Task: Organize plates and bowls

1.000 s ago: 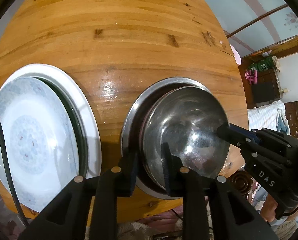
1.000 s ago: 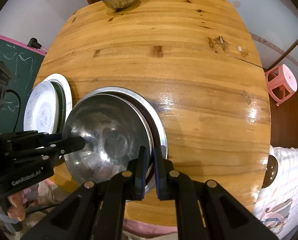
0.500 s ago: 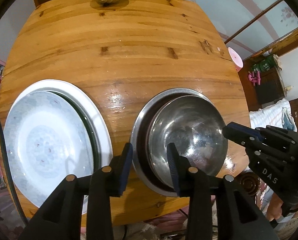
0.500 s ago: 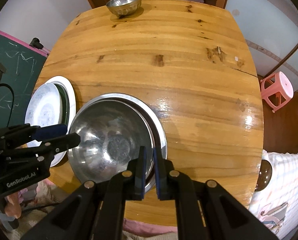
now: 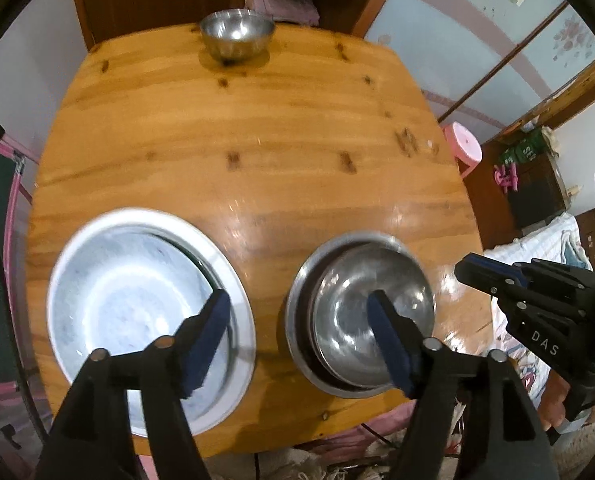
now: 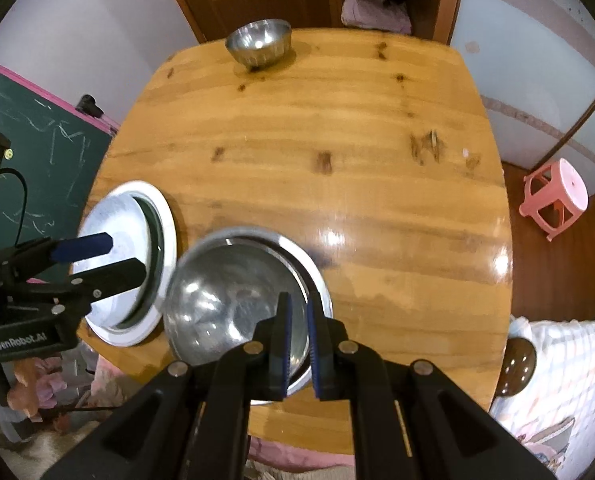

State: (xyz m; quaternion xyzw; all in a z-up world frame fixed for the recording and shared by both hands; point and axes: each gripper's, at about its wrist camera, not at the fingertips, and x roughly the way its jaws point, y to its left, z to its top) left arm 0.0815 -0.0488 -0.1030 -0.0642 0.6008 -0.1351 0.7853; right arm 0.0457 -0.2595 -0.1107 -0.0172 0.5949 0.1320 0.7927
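A steel bowl [image 5: 371, 312] sits nested in a larger steel bowl [image 5: 297, 304] near the table's front edge; it also shows in the right wrist view [image 6: 225, 304]. A patterned white plate [image 5: 129, 304] lies on a larger white plate [image 5: 237, 296] to its left, also in the right wrist view [image 6: 125, 248]. A small steel bowl [image 5: 236, 34] stands at the far edge [image 6: 259, 42]. My left gripper [image 5: 301, 316] is open and empty, above the gap between the two stacks. My right gripper [image 6: 298, 316] is nearly shut, above the steel bowl's right rim, holding nothing.
The wooden table [image 5: 257, 152] has bare wood between the stacks and the far bowl. A pink stool [image 6: 553, 196] stands on the floor to the right. A chalkboard [image 6: 37, 140] stands to the left. A door and shelves are behind the table.
Both grippers have lifted up and back from the steel bowls. My left gripper let go of the bowl rim and opened wide. The far bowl came into view.
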